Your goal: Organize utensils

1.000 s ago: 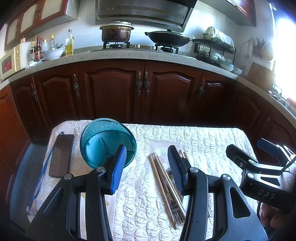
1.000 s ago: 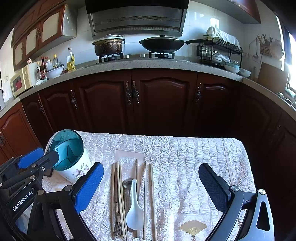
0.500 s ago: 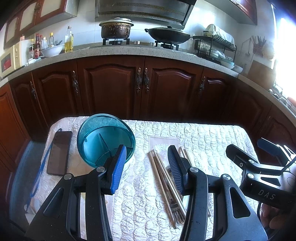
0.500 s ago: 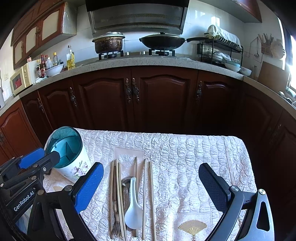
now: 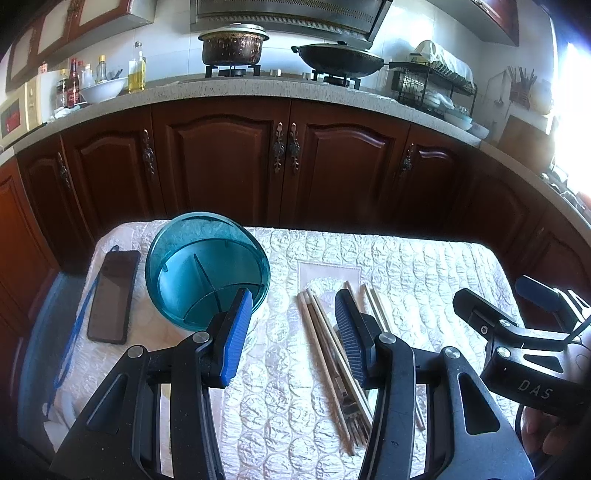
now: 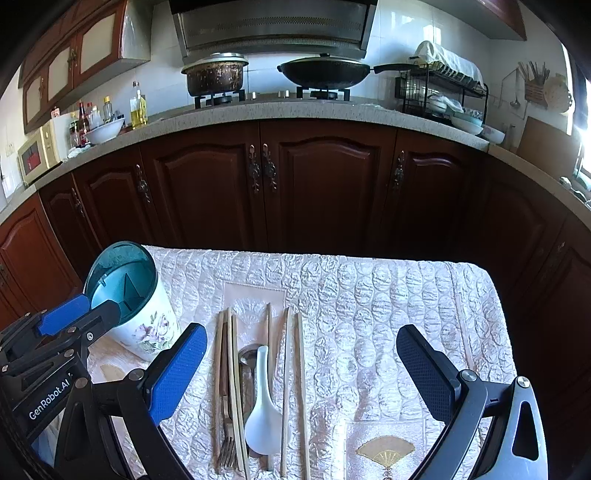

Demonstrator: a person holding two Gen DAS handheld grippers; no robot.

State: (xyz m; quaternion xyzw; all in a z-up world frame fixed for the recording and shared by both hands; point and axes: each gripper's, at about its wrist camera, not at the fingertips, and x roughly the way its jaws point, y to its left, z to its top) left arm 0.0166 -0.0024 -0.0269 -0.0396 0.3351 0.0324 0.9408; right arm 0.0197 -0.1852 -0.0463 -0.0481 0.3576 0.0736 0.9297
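1. This is a home kitchen. The landmark is the gas stove (image 6: 273, 95) on the stone counter (image 6: 332, 110).
2. On the stove stand a worn pot (image 6: 215, 75) and a black wok (image 6: 325, 72); above the stove hangs a range hood (image 6: 273, 27).
3. Below the stove are dark wooden cabinet doors (image 6: 325, 192).
4. Right of the stove is a dish rack (image 6: 439, 92) with bowls.
5. Left of the stove are an oil bottle (image 6: 138, 107), sauce bottles and a microwave (image 6: 38, 151).
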